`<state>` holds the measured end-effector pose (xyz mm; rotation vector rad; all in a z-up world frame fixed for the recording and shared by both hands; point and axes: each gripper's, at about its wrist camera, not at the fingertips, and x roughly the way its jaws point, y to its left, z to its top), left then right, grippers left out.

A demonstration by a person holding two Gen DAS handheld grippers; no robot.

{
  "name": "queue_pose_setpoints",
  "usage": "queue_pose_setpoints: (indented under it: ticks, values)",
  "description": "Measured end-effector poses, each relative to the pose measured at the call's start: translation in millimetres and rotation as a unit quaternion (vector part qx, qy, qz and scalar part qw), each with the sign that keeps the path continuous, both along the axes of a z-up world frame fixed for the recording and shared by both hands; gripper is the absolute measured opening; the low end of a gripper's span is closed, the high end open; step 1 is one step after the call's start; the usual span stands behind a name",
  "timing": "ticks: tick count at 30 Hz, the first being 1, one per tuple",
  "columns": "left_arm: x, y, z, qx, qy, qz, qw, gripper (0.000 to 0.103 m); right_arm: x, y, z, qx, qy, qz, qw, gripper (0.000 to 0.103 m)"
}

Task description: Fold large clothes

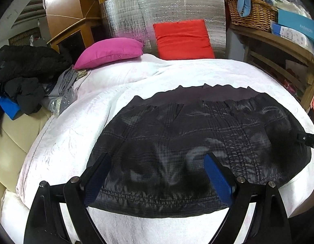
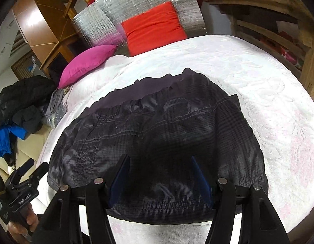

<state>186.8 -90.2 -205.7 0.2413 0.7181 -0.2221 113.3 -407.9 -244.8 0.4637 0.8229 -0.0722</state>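
Lying folded on the white bedspread [image 1: 136,77], dark garment [image 1: 197,142] sits beneath both tongs [image 1: 157,174] [image 2: 160,174], spread wide, empty

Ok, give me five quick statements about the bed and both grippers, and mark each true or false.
1. The dark garment lies on the white bedspread. True.
2. The left gripper is shut on the garment. False: its jaws stand open.
3. The pink pillow lies left of the red cushion. True.
4. The right gripper holds a blue shirt. False: it is open and holds nothing.
5. The wicker basket sits on the bed. False: it sits on the wooden shelf.
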Motion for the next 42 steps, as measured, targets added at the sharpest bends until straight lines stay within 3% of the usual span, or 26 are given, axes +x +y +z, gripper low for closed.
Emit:
queue_pose_setpoints:
  ticks: [27, 30, 33, 34, 38, 42]
  values:
    - [22, 17, -23, -0.022, 0.025, 0.022, 0.9992, 0.093, 12, 5, -9, -0.002, 0.018, -0.012, 1.0, 0.066]
    - [30, 18, -37, -0.011, 0.045, 0.026, 0.9986, 0.093, 19, 5, -17, -0.008, 0.04, -0.013, 0.999, 0.066]
    - [47, 18, -72, 0.006, 0.109, 0.023, 0.9938, 0.095, 27, 9, -25, -0.031, 0.06, -0.006, 0.998, 0.066]
    - [46, 19, -73, 0.003, 0.103, 0.023, 0.9944, 0.096, 29, 11, -25, -0.042, 0.062, -0.003, 0.997, 0.066]
    - [39, 26, -61, -0.006, 0.095, 0.021, 0.9952, 0.096, 26, 12, -21, -0.045, 0.055, -0.008, 0.997, 0.066]
    - [28, 63, -38, -0.06, 0.075, 0.049, 0.9942, 0.096, 16, 2, -9, -0.001, 0.013, -0.012, 1.0, 0.066]
